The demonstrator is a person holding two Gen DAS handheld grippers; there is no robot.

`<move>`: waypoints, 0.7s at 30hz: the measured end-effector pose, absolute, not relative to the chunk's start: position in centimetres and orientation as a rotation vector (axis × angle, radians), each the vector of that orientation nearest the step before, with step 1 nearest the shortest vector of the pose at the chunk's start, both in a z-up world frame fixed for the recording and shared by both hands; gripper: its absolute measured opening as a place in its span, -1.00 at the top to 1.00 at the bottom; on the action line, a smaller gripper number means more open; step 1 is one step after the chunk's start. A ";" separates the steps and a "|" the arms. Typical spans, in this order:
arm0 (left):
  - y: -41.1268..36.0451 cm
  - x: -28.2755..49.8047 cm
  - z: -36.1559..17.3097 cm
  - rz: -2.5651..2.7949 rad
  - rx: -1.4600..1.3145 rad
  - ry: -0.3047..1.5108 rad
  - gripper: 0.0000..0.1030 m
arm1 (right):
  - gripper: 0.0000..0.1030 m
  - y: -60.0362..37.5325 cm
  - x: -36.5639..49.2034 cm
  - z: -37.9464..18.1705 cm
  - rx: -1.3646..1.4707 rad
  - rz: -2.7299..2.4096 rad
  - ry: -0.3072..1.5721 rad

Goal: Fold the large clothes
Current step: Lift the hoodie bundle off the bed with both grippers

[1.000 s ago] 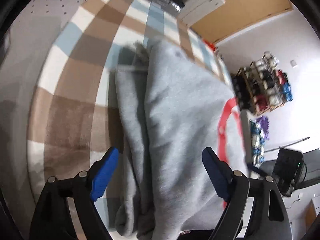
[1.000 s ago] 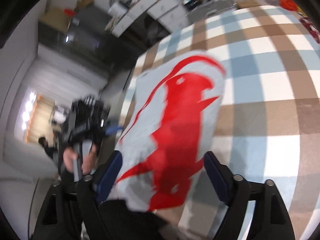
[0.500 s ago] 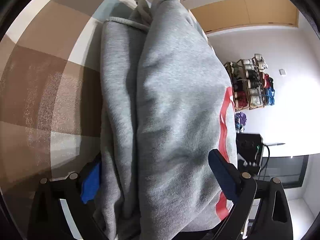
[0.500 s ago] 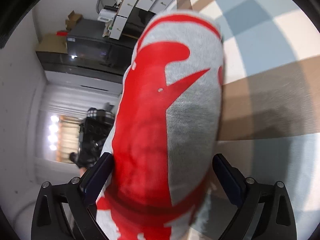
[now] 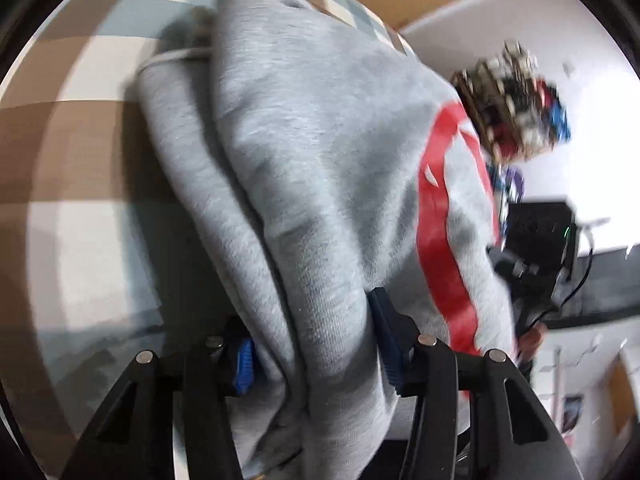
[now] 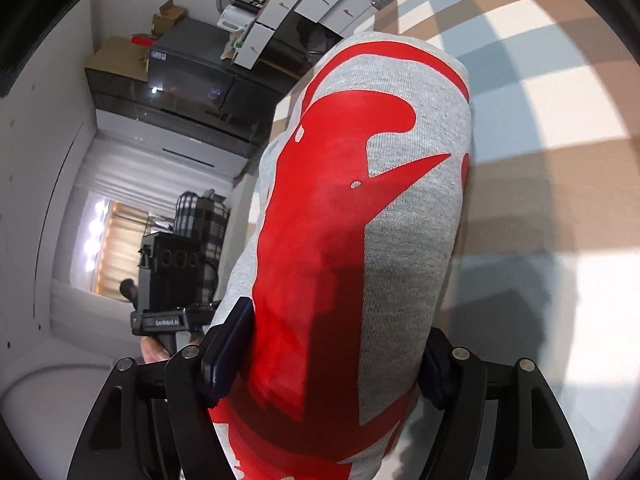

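A folded grey sweatshirt (image 5: 320, 140) with a red print (image 6: 320, 220) lies on a brown, blue and white checked cloth (image 5: 80, 140). My left gripper (image 5: 308, 320) is closing, and its blue pads pinch the bunched grey layers at the near edge. In the right wrist view, my right gripper (image 6: 340, 324) is also closing. The thick printed end fills the gap between its dark pads, which touch it on both sides. The left gripper's black body (image 6: 168, 320) and a hand show beyond the sweatshirt's left side.
The checked cloth (image 6: 540, 80) spreads to the right of the sweatshirt. A shoe rack (image 5: 516, 104) stands against the white wall. White drawers (image 6: 316, 0), a dark glass cabinet (image 6: 180, 80) and cardboard boxes (image 6: 116, 56) line the far side.
Both grippers came in low over the sweatshirt's ends, and their jaws narrowed from wide apart to pinching the fabric. The left one bunches up the grey layers.
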State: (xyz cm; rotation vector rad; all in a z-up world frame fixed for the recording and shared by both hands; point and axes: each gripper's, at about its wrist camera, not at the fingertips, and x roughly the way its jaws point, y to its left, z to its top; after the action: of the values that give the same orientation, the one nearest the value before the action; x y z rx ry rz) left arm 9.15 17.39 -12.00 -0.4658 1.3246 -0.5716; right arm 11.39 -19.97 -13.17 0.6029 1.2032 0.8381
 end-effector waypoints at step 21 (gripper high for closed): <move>16.2 8.0 -12.1 -0.495 -0.308 1.114 -0.17 | -0.45 -22.1 9.8 -13.4 0.639 0.821 1.164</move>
State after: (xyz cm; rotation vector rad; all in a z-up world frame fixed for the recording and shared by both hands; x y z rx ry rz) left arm 7.99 16.18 -12.09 -0.3081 1.1136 -0.4948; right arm 9.81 -22.14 -13.42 0.6389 1.1638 0.8208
